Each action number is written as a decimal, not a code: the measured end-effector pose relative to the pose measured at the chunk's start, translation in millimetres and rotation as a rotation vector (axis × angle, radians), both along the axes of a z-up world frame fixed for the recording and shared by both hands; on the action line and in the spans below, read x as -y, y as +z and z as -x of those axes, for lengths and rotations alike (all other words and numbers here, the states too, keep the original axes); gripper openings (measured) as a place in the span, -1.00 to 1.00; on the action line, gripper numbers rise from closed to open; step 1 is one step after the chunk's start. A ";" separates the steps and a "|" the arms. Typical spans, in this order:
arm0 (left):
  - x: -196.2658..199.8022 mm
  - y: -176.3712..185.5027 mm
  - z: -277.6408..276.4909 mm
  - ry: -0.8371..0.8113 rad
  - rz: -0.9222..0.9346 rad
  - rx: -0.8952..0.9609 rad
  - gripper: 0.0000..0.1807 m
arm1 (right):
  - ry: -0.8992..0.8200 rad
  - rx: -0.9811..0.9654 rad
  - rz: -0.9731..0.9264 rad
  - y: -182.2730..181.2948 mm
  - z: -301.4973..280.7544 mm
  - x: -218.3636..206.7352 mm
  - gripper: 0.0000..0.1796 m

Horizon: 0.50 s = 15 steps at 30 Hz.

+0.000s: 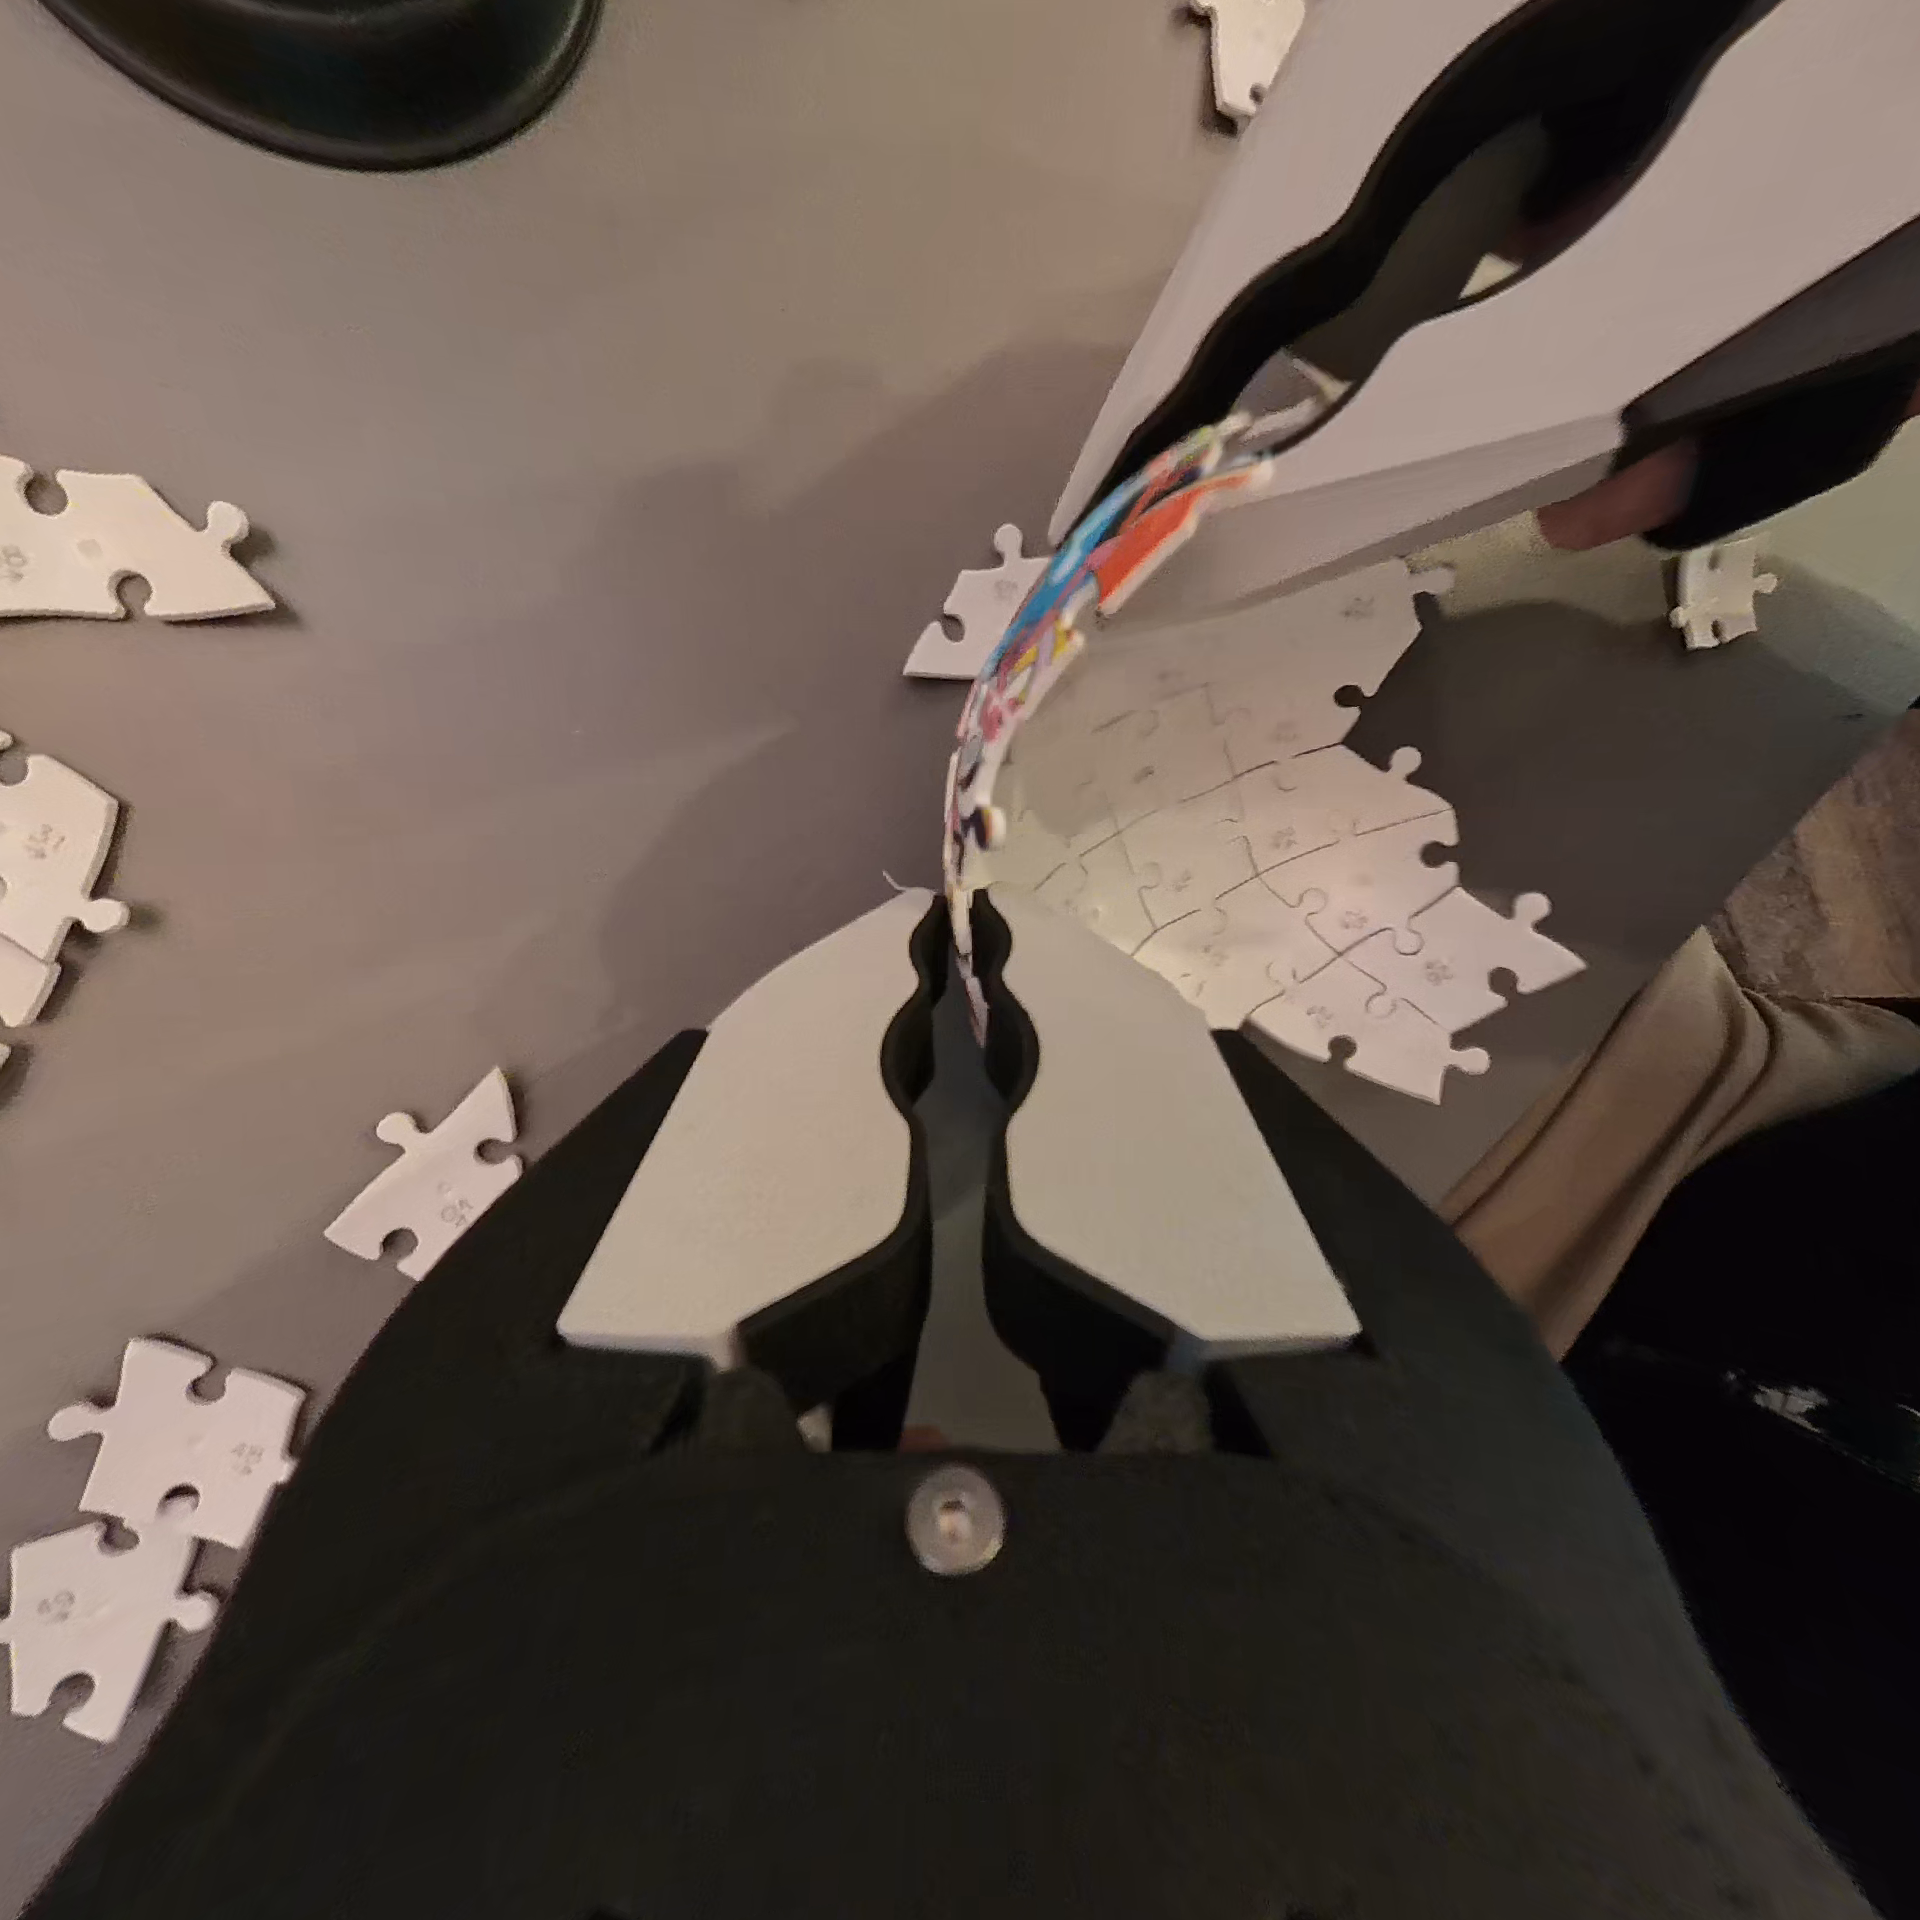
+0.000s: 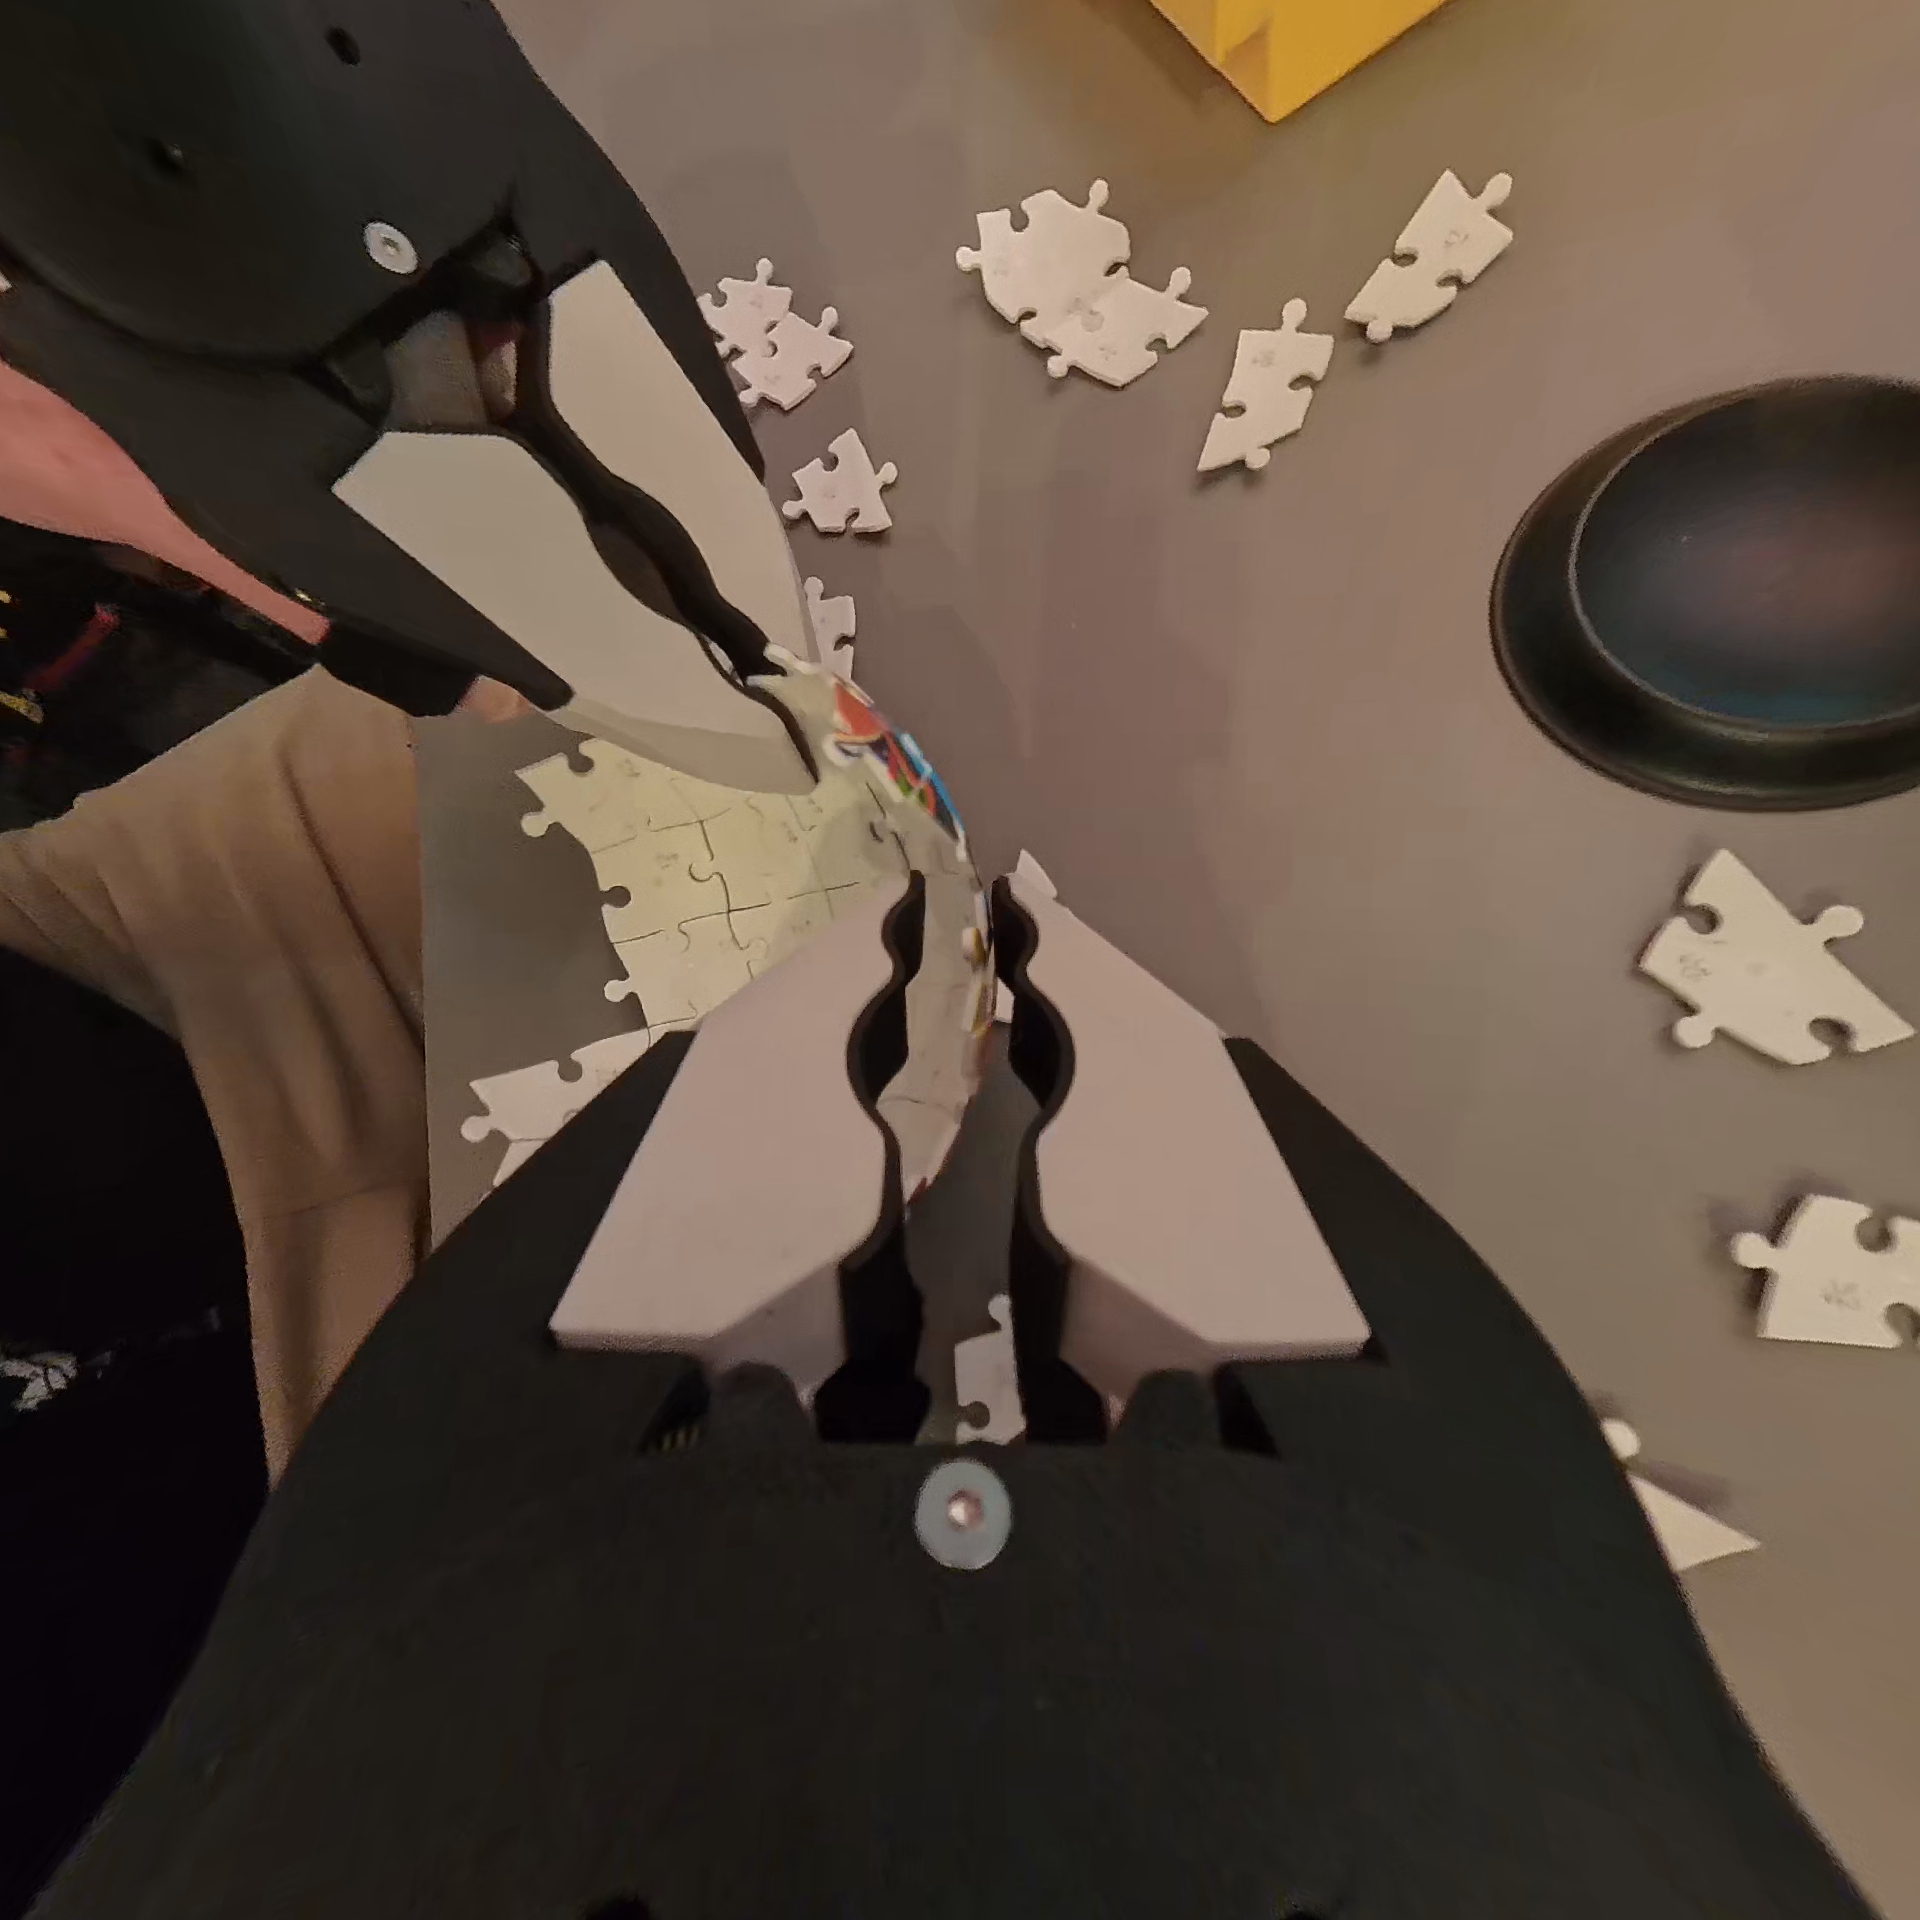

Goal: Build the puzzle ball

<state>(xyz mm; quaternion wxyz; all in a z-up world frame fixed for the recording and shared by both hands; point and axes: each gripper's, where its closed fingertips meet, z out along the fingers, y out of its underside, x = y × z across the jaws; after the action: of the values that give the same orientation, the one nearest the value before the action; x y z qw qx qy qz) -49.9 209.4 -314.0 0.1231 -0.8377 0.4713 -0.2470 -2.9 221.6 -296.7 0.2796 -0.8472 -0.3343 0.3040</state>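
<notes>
The partly built puzzle ball (image 1: 1278,831) is a curved shell of joined pieces, white inside and colourful outside, held above the grey table (image 1: 623,520). My left gripper (image 1: 961,914) is shut on the near rim of the shell. My right gripper (image 1: 1216,447) grips the far, colourful rim. In the right wrist view, my right gripper (image 2: 958,894) has the shell's rim between its jaws, the shell (image 2: 707,883) spreads to the left, and the left gripper (image 2: 790,717) bites its far edge.
Several loose white pieces lie around, e.g. (image 1: 135,551), (image 1: 436,1174), (image 2: 1081,291), (image 2: 1766,966). A black round stand (image 2: 1725,603) sits on the table, also in the left wrist view (image 1: 343,73). A yellow box (image 2: 1288,42) is at the back. A person's tan-clad leg (image 2: 208,935) is beside the table. One gripper's finger ends stand about 6 centimetres off the other's.
</notes>
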 end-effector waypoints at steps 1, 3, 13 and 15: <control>-0.1 -0.5 -0.5 -0.007 -0.005 -0.002 -0.96 | 0.015 0.002 -0.014 3.2 0.1 -0.5 -0.84; 0.1 -0.7 -1.7 -0.021 -0.007 -0.001 -0.96 | 0.068 0.008 -0.029 7.0 3.1 1.1 -0.78; -1.0 1.3 -4.8 -0.066 -0.027 -0.002 -0.96 | 0.258 0.054 0.038 -4.8 12.8 -0.3 -0.85; -1.5 1.3 -5.5 -0.066 -0.024 -0.006 -0.96 | 0.257 0.081 0.025 -6.2 11.5 -3.2 -0.90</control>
<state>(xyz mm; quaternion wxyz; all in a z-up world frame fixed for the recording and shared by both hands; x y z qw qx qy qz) -44.5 210.9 -312.8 0.1235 -0.8208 0.5020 -0.2430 -14.4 224.8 -303.0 0.2142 -0.8124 -0.4472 0.3068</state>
